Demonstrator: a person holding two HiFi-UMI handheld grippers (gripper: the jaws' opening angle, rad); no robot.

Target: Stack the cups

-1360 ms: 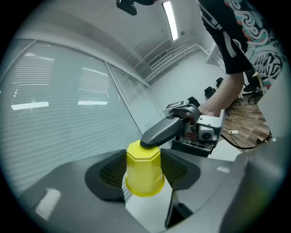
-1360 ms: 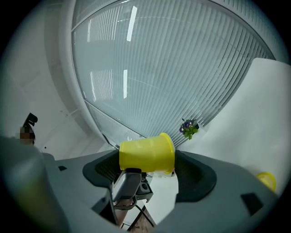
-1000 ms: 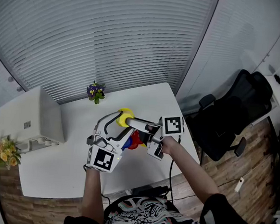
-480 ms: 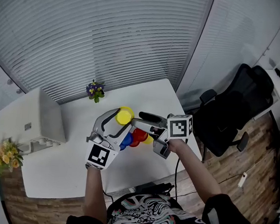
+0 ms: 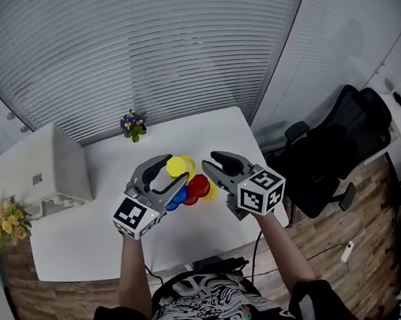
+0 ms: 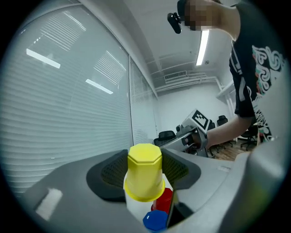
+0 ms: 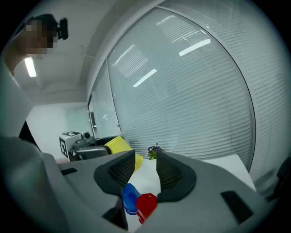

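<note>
The left gripper [image 5: 171, 171] holds the yellow cup [image 6: 144, 173] upside down between its fingers, probably lifted to go over another cup. The right gripper [image 5: 211, 161] has just been closing its fingers to a narrow gap, with nothing between them. Beyond them, the red cup [image 5: 198, 185] and the blue cup [image 5: 175, 202] wait on the white table [image 5: 209, 132].

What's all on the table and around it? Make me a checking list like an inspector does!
Surface: white table, cups near its middle.
Job's things: yellow cup upside down in the left gripper's jaws; red cup, blue cup and second yellow cup on the table.
Clutter: white box, purple flowers, yellow flowers.
Grippers: left gripper shut on the yellow cup; right gripper has just been closing, gap left, nothing between.
Cables: dark cable below the right gripper.
Surroundings: blinds, black chair, wood floor.
</note>
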